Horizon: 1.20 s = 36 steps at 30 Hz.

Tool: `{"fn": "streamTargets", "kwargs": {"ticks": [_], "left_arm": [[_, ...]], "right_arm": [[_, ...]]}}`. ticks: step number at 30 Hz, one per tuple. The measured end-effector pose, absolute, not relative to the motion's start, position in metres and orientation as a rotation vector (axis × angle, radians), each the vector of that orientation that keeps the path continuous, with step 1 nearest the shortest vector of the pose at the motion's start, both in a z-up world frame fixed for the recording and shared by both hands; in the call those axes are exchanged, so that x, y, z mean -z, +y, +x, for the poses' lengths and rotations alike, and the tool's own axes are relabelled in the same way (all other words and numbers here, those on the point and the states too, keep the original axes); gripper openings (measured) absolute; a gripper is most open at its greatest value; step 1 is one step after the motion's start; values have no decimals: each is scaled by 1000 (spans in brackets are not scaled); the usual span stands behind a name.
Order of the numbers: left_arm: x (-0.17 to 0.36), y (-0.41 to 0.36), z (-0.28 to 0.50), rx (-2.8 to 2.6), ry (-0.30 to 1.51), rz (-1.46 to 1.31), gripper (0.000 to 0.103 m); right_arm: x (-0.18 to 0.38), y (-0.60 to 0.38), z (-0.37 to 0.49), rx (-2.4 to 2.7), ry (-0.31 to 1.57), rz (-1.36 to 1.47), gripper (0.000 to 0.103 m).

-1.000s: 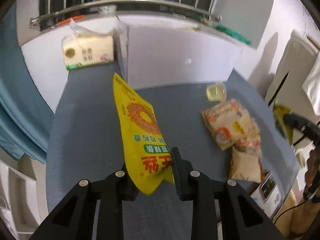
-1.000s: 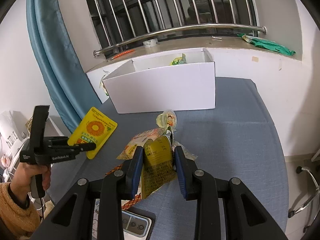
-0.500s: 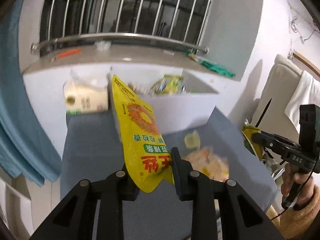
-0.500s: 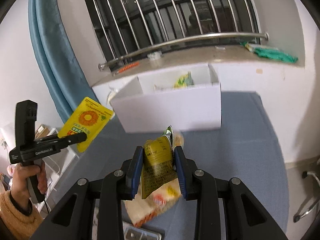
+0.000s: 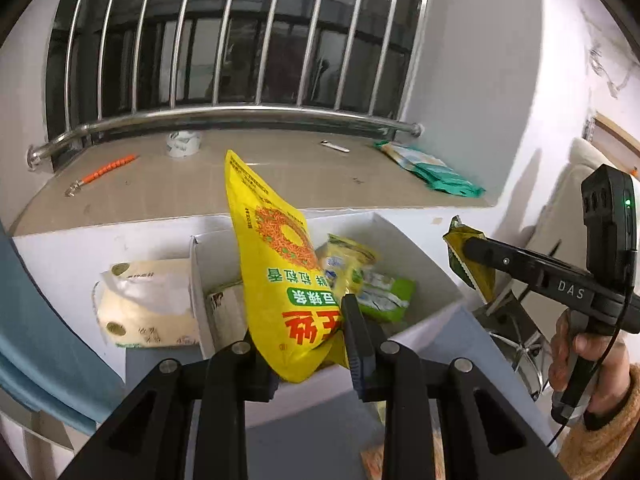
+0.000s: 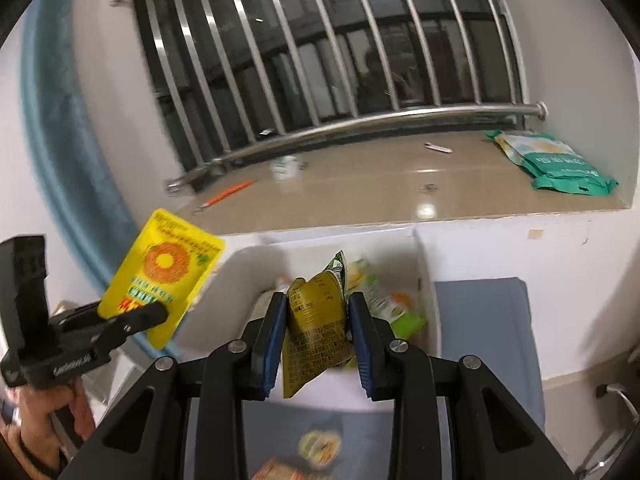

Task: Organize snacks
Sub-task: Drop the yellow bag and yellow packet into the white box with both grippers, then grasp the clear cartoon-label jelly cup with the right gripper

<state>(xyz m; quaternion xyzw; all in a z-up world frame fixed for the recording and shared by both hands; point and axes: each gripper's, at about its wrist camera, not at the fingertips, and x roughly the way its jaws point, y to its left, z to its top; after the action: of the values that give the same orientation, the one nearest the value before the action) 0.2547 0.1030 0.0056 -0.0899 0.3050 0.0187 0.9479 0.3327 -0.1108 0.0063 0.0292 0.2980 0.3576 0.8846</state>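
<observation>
You've lifted both hands off the blue surface [image 6: 480,300] to the white box [image 5: 424,264]: your left gripper [image 5: 304,344] fingers clamp the yellow packet [image 5: 276,264], your right gripper [image 6: 316,332] fingers the olive packet [image 6: 316,316], both over the box, ready to release.

Steel window bars [image 5: 224,36] behind a curved handrail [image 5: 240,114], above a beige sill [image 5: 280,172] holding a roll of tape [image 5: 183,143], an orange-beaded tool [image 5: 105,168], a small white stick [image 5: 335,146] and green packets [image 5: 432,172]. Below left, blue curtain [image 5: 36,320] beside a wrapped tissue pack [image 5: 144,304]. Grey-blue tabletop [image 6: 484,312] at right.
</observation>
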Motion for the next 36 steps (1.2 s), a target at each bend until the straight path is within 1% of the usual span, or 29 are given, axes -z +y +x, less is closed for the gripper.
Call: {"fn": "streamTargets", "kwargs": {"ticks": [1,2,3,4,5,6,9,12,17,21,29,36], "left_arm": [[-4,104,263,-57,628,-175,32],[-1,107,272,-82,638,-164,39],[1,111,279,-98,651,-167,50],[7,114,283,-105,679,-190,85],[12,119,286,-99,706,-225,102],[15,121,286,-84,711,-251,103],[23,122,280,-98,732,-256,103],[25,118,267,-94,731,-251,103],[18,104,232,-44,691,-246,103],[11,79,186,-39,642,-164,103],[25,34,100,13,592,-67,103],[46,14,67,47,630,-91,103]], "right_arm": [[-6,-106,345,-737,632,58,35],[-4,-103,353,-734,640,52,37],[-2,-101,360,-730,646,44,46],[0,-98,368,-718,659,32,77],[2,-98,372,-697,668,28,93],[4,-101,373,-663,657,32,103],[4,-111,368,-640,641,54,103],[6,-119,360,-654,666,46,103],[0,-132,318,-698,608,4,103],[3,-142,275,-740,585,7,103],[51,-173,208,-771,653,69,103],[83,-172,185,-760,691,29,103]]}}
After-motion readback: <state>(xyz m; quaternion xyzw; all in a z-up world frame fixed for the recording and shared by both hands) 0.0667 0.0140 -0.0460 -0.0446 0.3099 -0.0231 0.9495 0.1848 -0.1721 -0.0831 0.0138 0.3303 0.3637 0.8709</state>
